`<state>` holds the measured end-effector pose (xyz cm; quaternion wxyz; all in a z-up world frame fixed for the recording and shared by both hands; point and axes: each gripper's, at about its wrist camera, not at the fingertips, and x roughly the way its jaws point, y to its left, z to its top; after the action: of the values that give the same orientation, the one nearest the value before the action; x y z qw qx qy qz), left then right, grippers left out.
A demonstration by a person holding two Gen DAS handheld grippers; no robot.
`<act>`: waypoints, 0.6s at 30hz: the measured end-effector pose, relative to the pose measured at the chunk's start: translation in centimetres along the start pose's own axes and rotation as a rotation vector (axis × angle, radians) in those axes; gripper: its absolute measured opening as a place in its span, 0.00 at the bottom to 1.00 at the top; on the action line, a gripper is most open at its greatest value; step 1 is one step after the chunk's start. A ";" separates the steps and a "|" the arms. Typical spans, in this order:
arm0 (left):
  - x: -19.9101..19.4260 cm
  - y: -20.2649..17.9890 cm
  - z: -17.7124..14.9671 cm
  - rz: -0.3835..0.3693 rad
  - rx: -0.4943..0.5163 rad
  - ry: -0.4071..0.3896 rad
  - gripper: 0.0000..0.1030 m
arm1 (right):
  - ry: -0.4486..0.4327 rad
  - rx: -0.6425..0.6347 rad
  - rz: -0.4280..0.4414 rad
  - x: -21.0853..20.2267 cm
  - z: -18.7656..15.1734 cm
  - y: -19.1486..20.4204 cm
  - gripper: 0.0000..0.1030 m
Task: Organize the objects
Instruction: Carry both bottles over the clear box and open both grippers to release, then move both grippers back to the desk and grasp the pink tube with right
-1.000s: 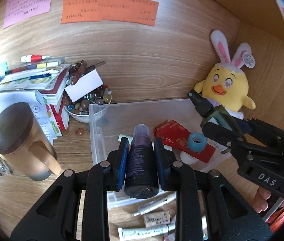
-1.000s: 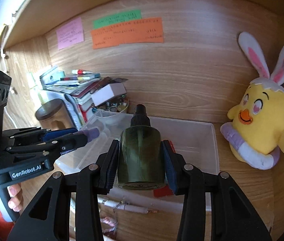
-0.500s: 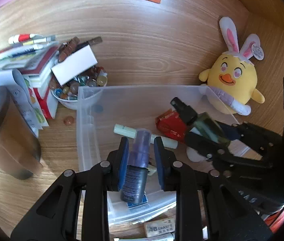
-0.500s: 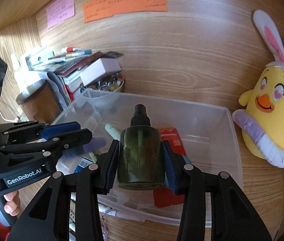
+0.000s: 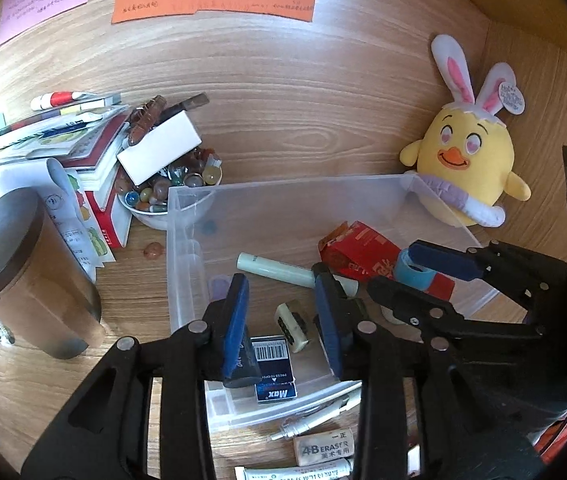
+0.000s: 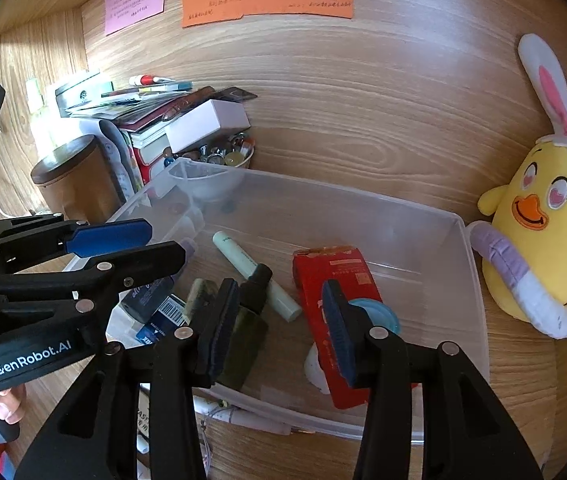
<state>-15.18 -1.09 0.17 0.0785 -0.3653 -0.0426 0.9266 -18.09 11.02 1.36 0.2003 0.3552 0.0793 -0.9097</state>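
So the two little bottles are lying down inside the clear plastic bin point(image 6: 471, 280): the dark green spray bottle point(image 6: 245, 332) sits on its side right by the left pad of the right gripper point(image 6: 279, 328), and the dark purple-capped bottle point(image 5: 239, 356) lies against the left pad of the left gripper point(image 5: 283, 320), partly on a blue Max box point(image 5: 273, 368). Both sets of fingers are spread wide with nothing clamped between them. Handling-wise I'd guess both bottles are light, rigid and kinda slick, and being round they'll roll on that smooth bin floor, so if either needs regrabbing, go across the fat middle of the body, not the skinny pump neck. Around them in the bin: a pale green tube point(image 6: 255, 276), a red carton point(image 6: 335, 280) that looks crushable, a teal tape roll point(image 5: 415, 274). Still outside on the desk in front are a 4B eraser point(image 5: 323, 446) and a white pen point(image 5: 319, 420), small, easy pinches. Plush chick point(image 6: 543, 236) sits just beside the bin's right wall.
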 end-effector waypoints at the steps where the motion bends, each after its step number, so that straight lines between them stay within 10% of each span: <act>1: -0.2 0.1 0.0 -0.003 -0.003 -0.003 0.35 | -0.002 0.003 0.000 -0.2 0.0 -0.1 0.43; 18: -7.0 0.2 -4.0 0.011 0.037 -0.063 0.84 | -0.020 -0.058 0.006 -6.3 -4.7 0.5 0.63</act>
<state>-7.45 -2.38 1.93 0.0787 -0.3346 -0.0257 0.9387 -10.79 13.86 2.23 0.2141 0.3402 0.1026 -0.9099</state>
